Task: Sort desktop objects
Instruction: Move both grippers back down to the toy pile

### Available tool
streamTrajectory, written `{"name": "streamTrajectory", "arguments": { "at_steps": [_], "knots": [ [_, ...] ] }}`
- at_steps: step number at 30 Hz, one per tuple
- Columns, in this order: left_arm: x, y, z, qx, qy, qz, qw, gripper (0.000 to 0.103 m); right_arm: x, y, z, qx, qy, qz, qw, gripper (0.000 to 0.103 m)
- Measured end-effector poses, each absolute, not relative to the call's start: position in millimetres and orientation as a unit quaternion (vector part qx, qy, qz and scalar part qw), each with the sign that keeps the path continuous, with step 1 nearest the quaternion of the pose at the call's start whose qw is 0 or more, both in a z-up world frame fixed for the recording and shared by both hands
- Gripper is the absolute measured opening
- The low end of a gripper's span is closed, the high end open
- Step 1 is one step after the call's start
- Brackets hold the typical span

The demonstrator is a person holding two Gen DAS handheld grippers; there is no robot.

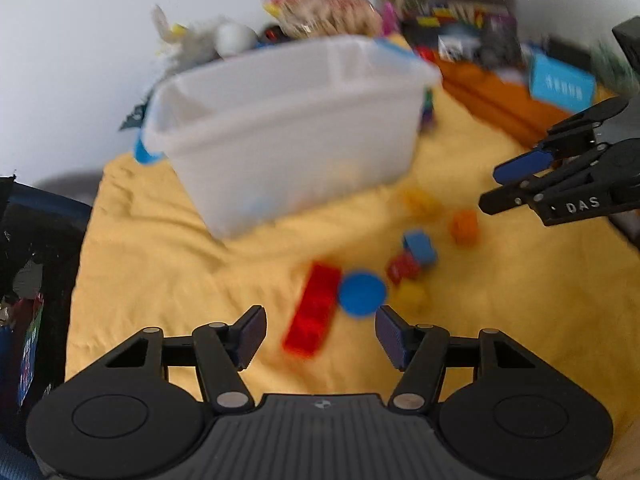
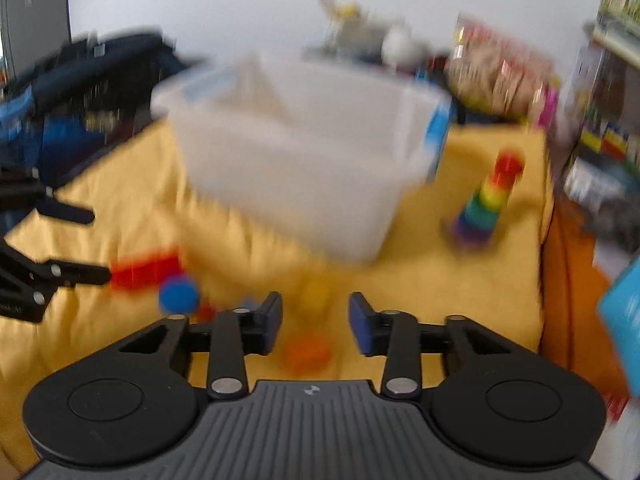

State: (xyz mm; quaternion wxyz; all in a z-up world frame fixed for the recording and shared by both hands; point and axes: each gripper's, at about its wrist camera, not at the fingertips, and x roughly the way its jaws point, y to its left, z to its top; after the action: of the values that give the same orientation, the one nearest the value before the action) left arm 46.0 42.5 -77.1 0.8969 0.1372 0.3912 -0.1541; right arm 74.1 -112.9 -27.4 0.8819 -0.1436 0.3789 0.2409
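Note:
Small toys lie on a yellow cloth [image 1: 160, 264]: a long red brick [image 1: 314, 312], a blue disc [image 1: 362, 293], a blue block [image 1: 420, 247], a small red block [image 1: 402, 269], a yellow piece [image 1: 412, 295], an orange block [image 1: 465, 226] and another yellow piece [image 1: 420, 200]. A translucent white bin [image 1: 288, 128] stands behind them. My left gripper [image 1: 320, 332] is open and empty, just above the red brick and blue disc. My right gripper [image 2: 315, 322] is open and empty above the orange block [image 2: 308, 354]; it also shows in the left wrist view [image 1: 494, 188].
A rainbow stacking tower [image 2: 488, 200] stands right of the bin [image 2: 304, 152]. Toy boxes and a plush [image 2: 360, 36] crowd the back edge. An orange surface [image 1: 504, 100] and a blue box [image 1: 560, 82] lie to the right. A dark chair [image 2: 80, 92] is at the left.

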Motion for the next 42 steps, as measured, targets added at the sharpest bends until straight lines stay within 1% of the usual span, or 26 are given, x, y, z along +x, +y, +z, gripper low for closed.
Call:
{"name": "streamTrajectory", "arguments": {
  "at_steps": [6, 9, 10, 12, 18, 24, 34, 35, 37, 38, 42],
  "knots": [
    [41, 34, -90, 0.106, 0.411, -0.176, 0.888, 0.064, 51, -113, -58, -0.122, 0.421, 0.243, 0.865, 0.038],
    [38, 19, -97, 0.116, 0.415, -0.199, 0.880, 0.064, 42, -109, -70, -0.121, 0.436, 0.241, 0.859, 0.038],
    [38, 14, -98, 0.121, 0.412, -0.210, 0.878, 0.064, 41, -108, -72, -0.123, 0.435, 0.240, 0.859, 0.038],
    [38, 2, -98, 0.125, 0.405, -0.225, 0.877, 0.058, 43, -109, -74, -0.132, 0.428, 0.235, 0.863, 0.038],
    [59, -10, -111, 0.109, 0.420, -0.221, 0.874, 0.054, 74, -110, -72, -0.128, 0.414, 0.216, 0.875, 0.038],
    [67, -16, -113, 0.108, 0.420, -0.222, 0.873, 0.054, 94, -108, -86, -0.134, 0.427, 0.217, 0.868, 0.038],
    [76, -26, -117, 0.114, 0.419, -0.230, 0.871, 0.054, 51, -130, -88, -0.121, 0.423, 0.230, 0.868, 0.039],
    [78, -26, -118, 0.115, 0.419, -0.229, 0.871, 0.052, 48, -132, -87, -0.119, 0.426, 0.229, 0.867, 0.039],
    [84, -26, -121, 0.112, 0.426, -0.228, 0.868, 0.034, 43, -135, -85, -0.116, 0.427, 0.226, 0.868, 0.039],
    [85, -26, -122, 0.110, 0.433, -0.229, 0.865, 0.028, 41, -136, -85, -0.114, 0.428, 0.225, 0.868, 0.039],
    [74, -22, -115, 0.111, 0.436, -0.252, 0.857, 0.028, 38, -139, -83, -0.110, 0.431, 0.219, 0.868, 0.040]
  ]
}}
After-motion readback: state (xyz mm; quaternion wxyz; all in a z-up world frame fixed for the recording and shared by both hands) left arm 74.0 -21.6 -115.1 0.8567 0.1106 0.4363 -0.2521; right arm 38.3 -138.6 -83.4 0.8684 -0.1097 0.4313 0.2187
